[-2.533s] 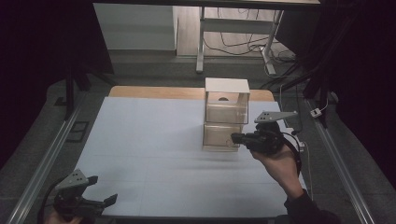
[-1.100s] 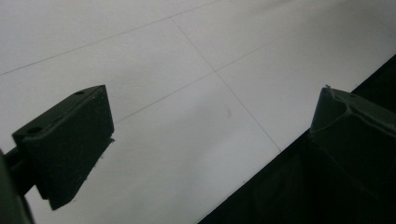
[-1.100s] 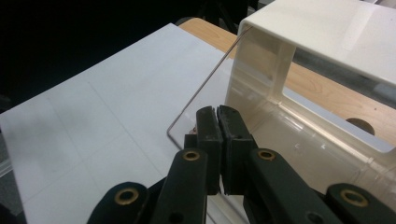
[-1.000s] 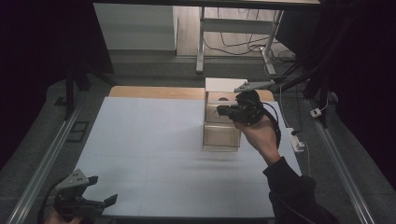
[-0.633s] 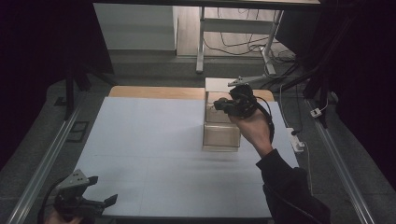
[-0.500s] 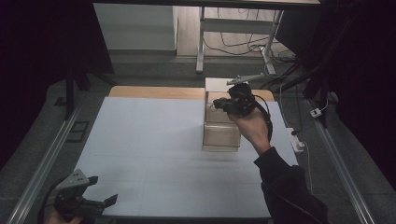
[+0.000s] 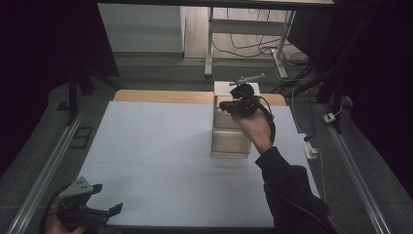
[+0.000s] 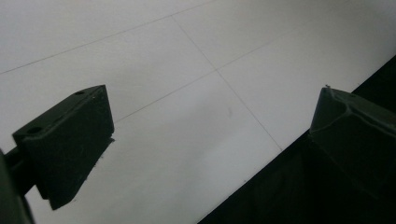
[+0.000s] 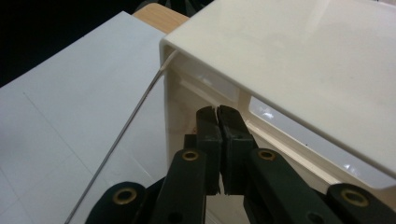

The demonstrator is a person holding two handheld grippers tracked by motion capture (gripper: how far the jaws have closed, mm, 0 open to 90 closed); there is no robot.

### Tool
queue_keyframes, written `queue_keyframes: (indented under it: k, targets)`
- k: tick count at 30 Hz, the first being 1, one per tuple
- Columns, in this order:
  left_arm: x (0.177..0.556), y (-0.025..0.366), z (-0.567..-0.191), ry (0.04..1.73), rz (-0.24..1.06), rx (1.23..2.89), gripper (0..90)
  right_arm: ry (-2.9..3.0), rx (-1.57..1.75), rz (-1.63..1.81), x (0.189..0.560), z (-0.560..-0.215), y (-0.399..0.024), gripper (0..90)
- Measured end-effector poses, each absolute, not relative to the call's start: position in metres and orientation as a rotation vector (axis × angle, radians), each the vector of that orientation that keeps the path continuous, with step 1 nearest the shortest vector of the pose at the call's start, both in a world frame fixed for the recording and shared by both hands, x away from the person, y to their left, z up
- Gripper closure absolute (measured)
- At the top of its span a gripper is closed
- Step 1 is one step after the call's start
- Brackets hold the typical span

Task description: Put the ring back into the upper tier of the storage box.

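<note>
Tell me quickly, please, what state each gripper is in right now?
Left gripper: open, holding nothing, over the white table.
Right gripper: closed, empty, at the drawer unit's upper front.

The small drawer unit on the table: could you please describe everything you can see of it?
The drawer unit is a cream, glossy plastic-looking cabinet with stacked translucent drawers, standing upright toward the far right of the white table mat. Its flat top is bare. The right tongs, jaws shut, sit at its top drawer front; contact is unclear.

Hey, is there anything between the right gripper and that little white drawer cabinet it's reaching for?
Nothing visible. The right gripper, jaws shut, sits right at the front of the drawer cabinet, just under its top panel, with no object between them.
</note>
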State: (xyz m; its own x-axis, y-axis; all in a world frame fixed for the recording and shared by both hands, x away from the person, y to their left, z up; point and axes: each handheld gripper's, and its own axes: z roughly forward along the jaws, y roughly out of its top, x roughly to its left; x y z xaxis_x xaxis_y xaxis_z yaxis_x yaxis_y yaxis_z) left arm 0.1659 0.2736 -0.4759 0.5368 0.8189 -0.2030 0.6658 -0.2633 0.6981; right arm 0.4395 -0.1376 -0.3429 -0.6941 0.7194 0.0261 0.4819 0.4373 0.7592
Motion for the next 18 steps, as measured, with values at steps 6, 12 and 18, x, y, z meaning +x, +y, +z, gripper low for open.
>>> queue_keyframes:
  k: [6,12,18]
  targets:
    - [0.166,0.2737,-0.4759,1.201,0.253,2.011,0.0,2.392,1.038,1.084,0.4436,-0.3441,-0.1323,86.5]
    - [0.166,0.2736,-0.4759,1.203,0.255,2.013,0.0,2.396,1.027,1.05,0.4453,-0.3449,-0.1297,79.6]
    - [0.166,0.2735,-0.4759,1.204,0.253,2.012,0.0,2.41,1.029,1.064,0.4446,-0.3437,-0.1329,75.7]
